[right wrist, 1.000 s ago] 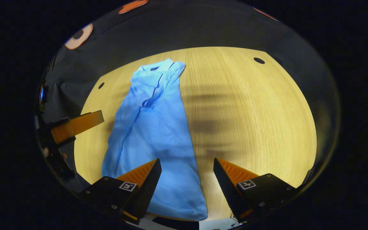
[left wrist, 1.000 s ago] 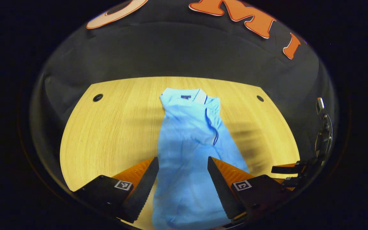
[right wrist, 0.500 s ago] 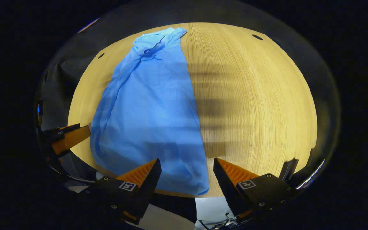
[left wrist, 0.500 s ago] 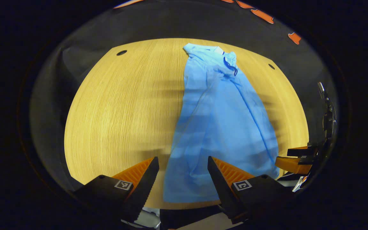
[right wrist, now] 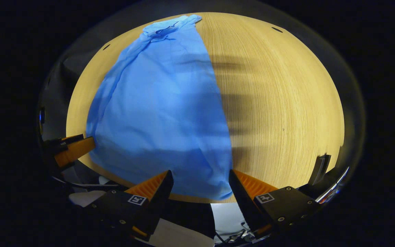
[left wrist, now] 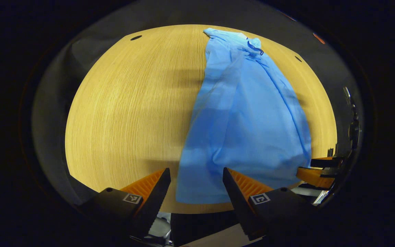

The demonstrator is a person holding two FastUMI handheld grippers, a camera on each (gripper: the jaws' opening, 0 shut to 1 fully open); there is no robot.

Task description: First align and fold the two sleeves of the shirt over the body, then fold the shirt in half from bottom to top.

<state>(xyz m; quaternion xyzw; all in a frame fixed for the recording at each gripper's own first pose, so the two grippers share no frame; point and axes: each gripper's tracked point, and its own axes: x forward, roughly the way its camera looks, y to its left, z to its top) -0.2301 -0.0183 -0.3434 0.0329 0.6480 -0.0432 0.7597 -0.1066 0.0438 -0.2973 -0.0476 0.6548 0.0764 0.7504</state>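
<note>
The light-blue cotton shirt (left wrist: 245, 113) lies as a narrow strip on the pale wooden counter (left wrist: 125, 109), sleeves apparently folded in. Its hem sits just ahead of the released left tongs (left wrist: 196, 185) and right tongs (right wrist: 201, 187); the bottom-to-top fold remains.

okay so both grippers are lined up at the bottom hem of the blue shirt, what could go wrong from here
1. Both the left gripper and right gripper are open and holding nothing, and the shirt's hem lies right at the table's near edge. A low approach might hit the edge or pinch only one layer.
2. The folded-in side along the shirt looks loosely bunched, so lifting the hem could let the sleeves slip out.
</note>
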